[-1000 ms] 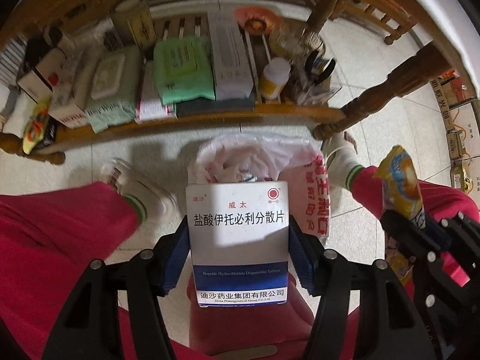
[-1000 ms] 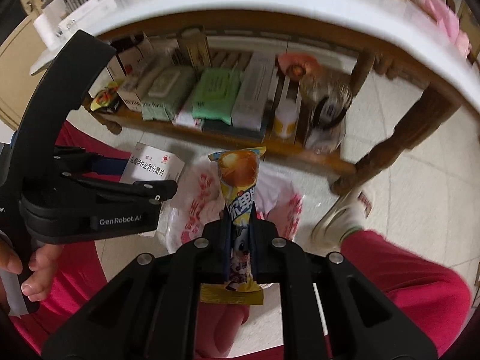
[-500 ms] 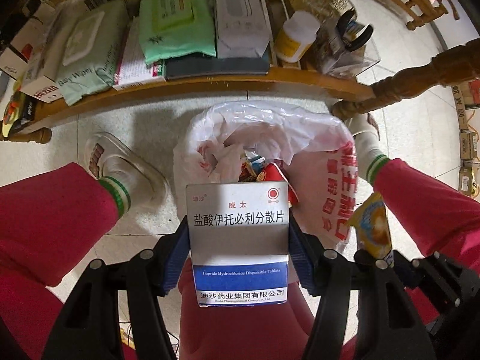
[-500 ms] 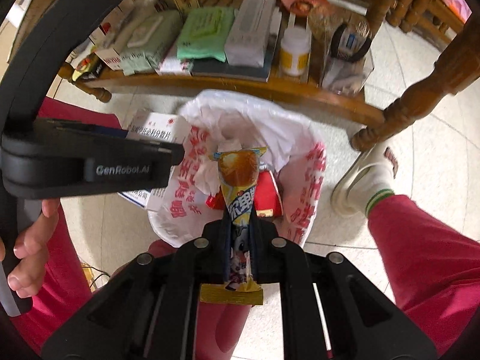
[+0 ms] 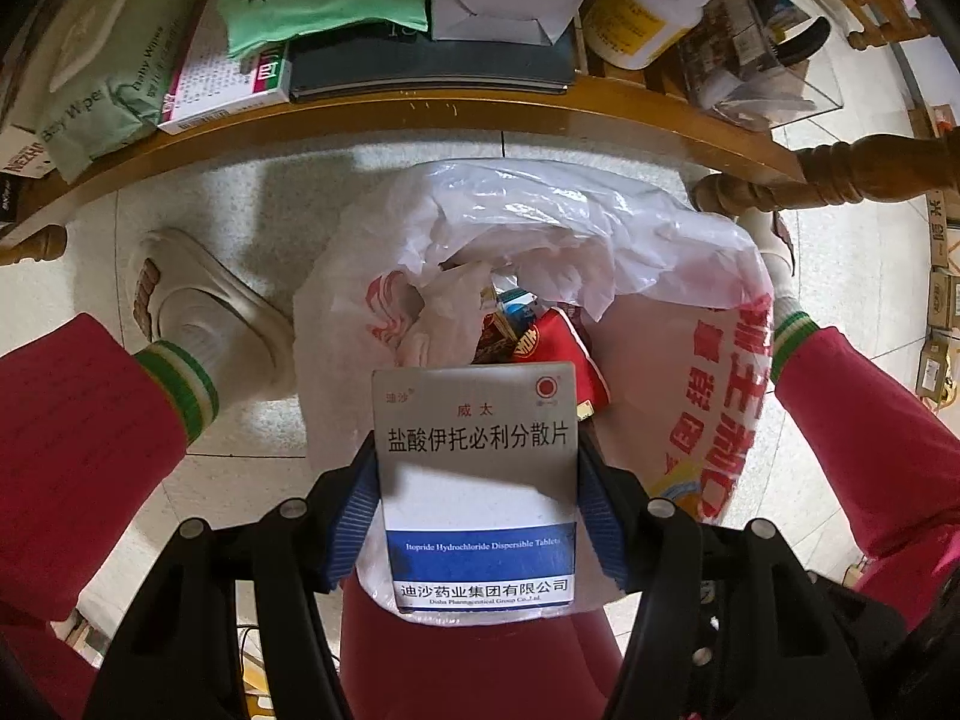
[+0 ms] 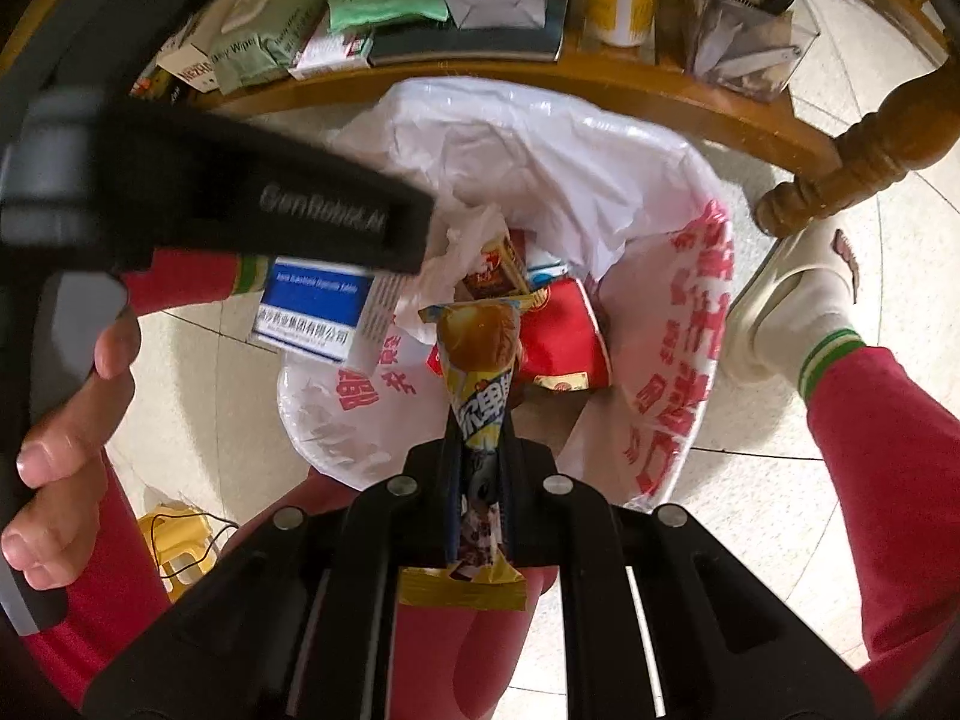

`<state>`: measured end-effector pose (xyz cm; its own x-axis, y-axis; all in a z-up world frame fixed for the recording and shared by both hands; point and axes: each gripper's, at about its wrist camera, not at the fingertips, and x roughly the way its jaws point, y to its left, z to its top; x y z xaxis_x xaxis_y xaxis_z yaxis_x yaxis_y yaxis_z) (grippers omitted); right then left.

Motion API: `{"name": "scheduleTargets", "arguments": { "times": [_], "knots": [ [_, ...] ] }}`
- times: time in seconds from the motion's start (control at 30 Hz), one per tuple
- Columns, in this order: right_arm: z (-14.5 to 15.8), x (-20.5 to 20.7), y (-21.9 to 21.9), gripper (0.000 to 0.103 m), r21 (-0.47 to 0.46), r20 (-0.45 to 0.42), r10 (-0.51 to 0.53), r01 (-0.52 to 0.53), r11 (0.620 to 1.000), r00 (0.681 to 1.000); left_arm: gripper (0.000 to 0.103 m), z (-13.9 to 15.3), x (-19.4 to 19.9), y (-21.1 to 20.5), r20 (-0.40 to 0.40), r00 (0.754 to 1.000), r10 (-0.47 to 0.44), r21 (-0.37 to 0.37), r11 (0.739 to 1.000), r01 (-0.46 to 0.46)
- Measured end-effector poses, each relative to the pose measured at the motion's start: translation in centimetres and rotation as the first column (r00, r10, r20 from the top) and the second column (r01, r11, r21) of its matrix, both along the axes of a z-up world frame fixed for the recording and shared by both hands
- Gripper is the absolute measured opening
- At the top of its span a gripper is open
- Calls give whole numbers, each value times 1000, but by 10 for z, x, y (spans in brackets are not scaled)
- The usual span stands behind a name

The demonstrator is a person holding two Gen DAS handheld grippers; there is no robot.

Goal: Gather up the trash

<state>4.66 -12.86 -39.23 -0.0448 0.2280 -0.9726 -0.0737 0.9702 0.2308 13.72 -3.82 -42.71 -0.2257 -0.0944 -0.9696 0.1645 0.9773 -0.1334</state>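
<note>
My left gripper (image 5: 475,468) is shut on a white and blue medicine box (image 5: 477,480) and holds it over the near rim of a white plastic trash bag (image 5: 600,240) with red print. The bag stands open on the floor and holds red and other wrappers (image 5: 540,348). My right gripper (image 6: 478,438) is shut on a yellow snack wrapper (image 6: 480,372) and holds it above the bag (image 6: 570,168). The left gripper with its box (image 6: 312,312) shows at the left of the right wrist view.
A low wooden shelf (image 5: 420,114) just beyond the bag carries wipe packs, boxes, a yellow bottle (image 5: 648,6) and a clear container. A turned table leg (image 5: 840,174) stands at the right. The person's red-trousered legs and slippers (image 5: 198,300) flank the bag.
Both grippers have come down and forward, closer to the bag's open mouth, each still holding its item. The bag and shelf look larger in both views.
</note>
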Motion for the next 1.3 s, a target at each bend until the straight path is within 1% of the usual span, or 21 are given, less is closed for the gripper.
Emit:
{"name": "scheduleTargets", "arguments": {
  "times": [0.1,0.23,0.5,0.57,0.6,0.63,0.7,0.77,0.83,0.9,0.97,1.0,1.1,1.13,1.2,1.27,1.3],
  "knots": [
    [-7,1,3,10,10,-17,0,1,1000,1000,60,-5,3,-4,-7,1000,-7,10,1000,7],
    [-13,4,4,10,19,-28,-5,5,1000,1000,60,-10,4,-5,-22,1000,-8,3,1000,8],
    [-18,7,1,10,48,-41,-21,23,999,999,60,-20,4,-4,-52,999,-1,10,1000,2],
    [-18,7,0,14,53,-39,-21,23,998,999,61,-21,4,-4,-54,999,-2,10,1000,2],
    [-18,6,-1,18,52,-37,-20,22,998,999,61,-21,4,-4,-55,999,-4,14,1000,5],
    [-18,7,-1,19,52,-36,-20,22,998,999,62,-21,4,-5,-55,998,-7,14,1000,8],
    [-18,7,-2,21,53,-35,-23,25,998,999,70,-21,4,-5,-57,998,-9,18,1000,10],
    [-19,8,-2,27,58,-37,-32,34,998,999,75,-20,4,-5,-57,998,-9,24,1000,10],
    [-17,9,-4,43,53,-36,-41,43,998,999,81,-21,4,-4,-66,998,-4,33,999,6],
    [-16,10,-7,44,54,-30,-46,47,997,998,81,-20,4,-1,-63,998,10,37,999,-7],
    [-14,11,-8,49,56,-25,-47,49,997,999,82,-19,3,3,-64,998,26,44,999,-23],
    [-13,11,-8,55,55,-23,-50,51,997,998,83,-18,3,3,-64,998,29,45,999,-26],
    [-6,11,-9,58,60,-12,-53,53,997,999,85,-12,0,6,-48,999,24,58,998,-21],
    [-5,11,-8,63,58,-6,-51,52,997,999,85,-9,-1,6,-37,999,23,60,998,-21],
    [2,10,-7,70,47,8,-52,51,998,999,85,-1,-4,8,-14,1000,23,66,998,-22],
    [11,8,-8,75,46,29,-58,57,997,998,86,6,-7,10,8,1000,28,69,997,-28],
    [13,7,-8,81,38,35,-62,61,997,997,86,10,-7,12,22,999,31,73,997,-33]
  ]
}}
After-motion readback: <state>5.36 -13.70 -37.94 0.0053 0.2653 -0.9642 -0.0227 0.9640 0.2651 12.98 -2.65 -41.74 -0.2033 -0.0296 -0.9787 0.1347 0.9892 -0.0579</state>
